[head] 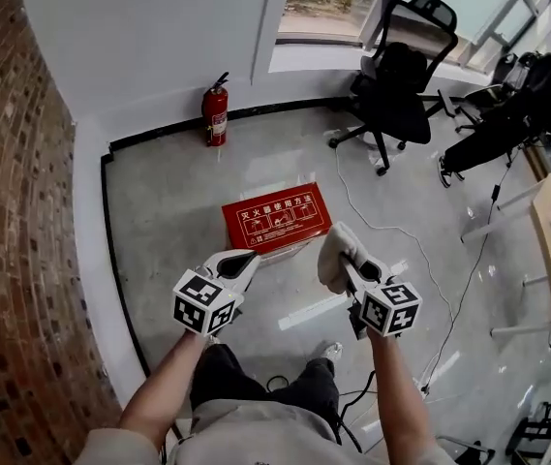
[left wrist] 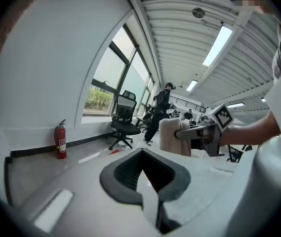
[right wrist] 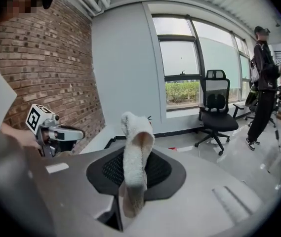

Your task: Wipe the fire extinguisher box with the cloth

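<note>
- Where was the fire extinguisher box (head: 277, 217)?
- On the grey floor (head: 178, 192), red, its printed lid facing up. It lay just beyond the 2 grippers, between them in the head view.
- And the cloth (head: 338, 250)?
- White, pinched in the right gripper (head: 351, 264). The jaws were clamped on its lower part and the rest stood up in a folded loop. In the right gripper view only wall and window showed behind it, not the box.
- The left gripper (head: 241, 260)?
- Jaws together, with nothing between them. It was held level with the right one, to its left.
- Anything else around?
- 1 fire extinguisher (head: 215, 112) stood against the far wall. A black office chair (head: 396, 90) was at the far right by the window, and a brick wall (head: 4, 211) ran along the left.
</note>
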`<state>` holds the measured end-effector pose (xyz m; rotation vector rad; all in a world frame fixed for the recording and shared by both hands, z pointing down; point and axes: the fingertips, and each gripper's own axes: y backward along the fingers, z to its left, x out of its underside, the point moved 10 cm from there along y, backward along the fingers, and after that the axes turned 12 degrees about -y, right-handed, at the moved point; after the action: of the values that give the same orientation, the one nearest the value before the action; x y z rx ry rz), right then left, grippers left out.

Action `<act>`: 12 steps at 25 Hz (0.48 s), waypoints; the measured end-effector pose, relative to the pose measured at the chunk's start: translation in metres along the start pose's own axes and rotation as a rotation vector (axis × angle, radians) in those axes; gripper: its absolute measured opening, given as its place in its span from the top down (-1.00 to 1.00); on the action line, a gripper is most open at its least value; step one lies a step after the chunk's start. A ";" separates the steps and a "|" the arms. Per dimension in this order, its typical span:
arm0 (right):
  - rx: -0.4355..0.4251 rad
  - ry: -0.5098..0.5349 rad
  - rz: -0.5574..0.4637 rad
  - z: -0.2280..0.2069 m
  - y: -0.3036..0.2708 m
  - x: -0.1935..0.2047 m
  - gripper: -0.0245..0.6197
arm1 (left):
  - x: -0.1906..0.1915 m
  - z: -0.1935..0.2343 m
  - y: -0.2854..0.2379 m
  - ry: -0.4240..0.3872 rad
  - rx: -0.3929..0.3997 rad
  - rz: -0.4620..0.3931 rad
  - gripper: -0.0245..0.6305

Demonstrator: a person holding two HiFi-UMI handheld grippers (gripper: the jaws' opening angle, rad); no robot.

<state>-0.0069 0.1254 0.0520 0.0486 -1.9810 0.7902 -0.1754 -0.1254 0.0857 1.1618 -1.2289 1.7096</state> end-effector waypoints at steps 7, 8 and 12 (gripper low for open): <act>0.039 -0.052 0.122 -0.139 -0.106 0.025 0.65 | 0.051 0.011 -0.078 0.056 -0.159 0.055 0.92; 0.019 -0.056 0.144 -0.156 -0.121 0.028 0.65 | 0.058 0.008 -0.088 0.080 -0.185 0.065 0.92; -0.047 -0.055 0.240 -0.206 -0.187 0.044 0.65 | 0.081 -0.001 -0.122 0.160 -0.281 0.093 0.92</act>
<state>0.1938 0.1028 0.2485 -0.1999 -2.0818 0.9030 -0.0920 -0.0857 0.1996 0.7981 -1.3880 1.5996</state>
